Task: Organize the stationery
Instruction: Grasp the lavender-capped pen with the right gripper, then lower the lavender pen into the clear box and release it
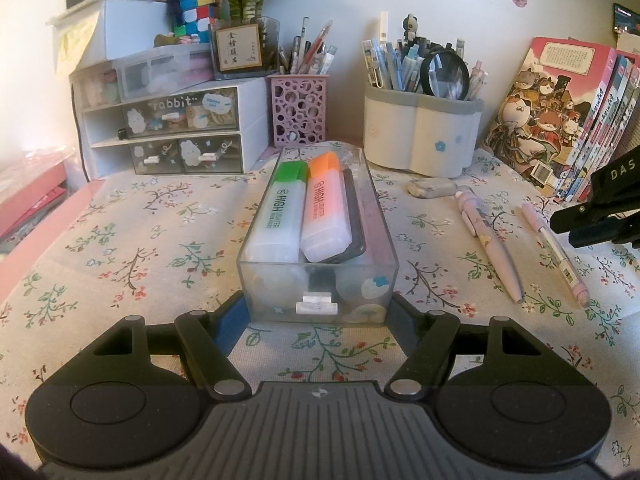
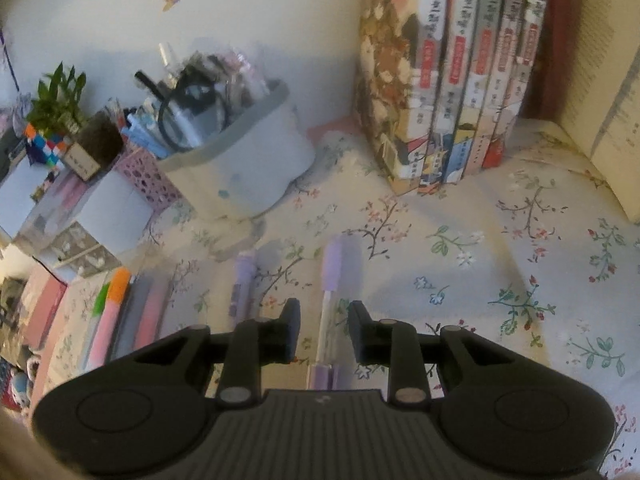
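A clear plastic drawer box (image 1: 378, 216) stands on the floral cloth with a green highlighter (image 1: 280, 208), an orange highlighter (image 1: 324, 208) and a dark flat item inside. My left gripper (image 1: 318, 312) is shut on the box's near end, one finger on each side wall. Right of it lie two pink pens (image 1: 490, 248) (image 1: 554, 252). My right gripper (image 2: 325, 320) sits low over the right-hand pen (image 2: 330, 300), whose clear barrel runs between the open jaws with a gap on each side. The other pen (image 2: 242, 292) lies just left. The right gripper (image 1: 572, 228) also shows at the left wrist view's right edge.
At the back stand a white drawer unit (image 1: 168, 132), a pink perforated pen holder (image 1: 300, 108) and a white-grey pen pot (image 1: 424, 132) with a magnifier. A stone-like eraser (image 1: 430, 188) lies before the pot. Upright books (image 2: 460, 80) and an open book (image 2: 600, 100) line the right.
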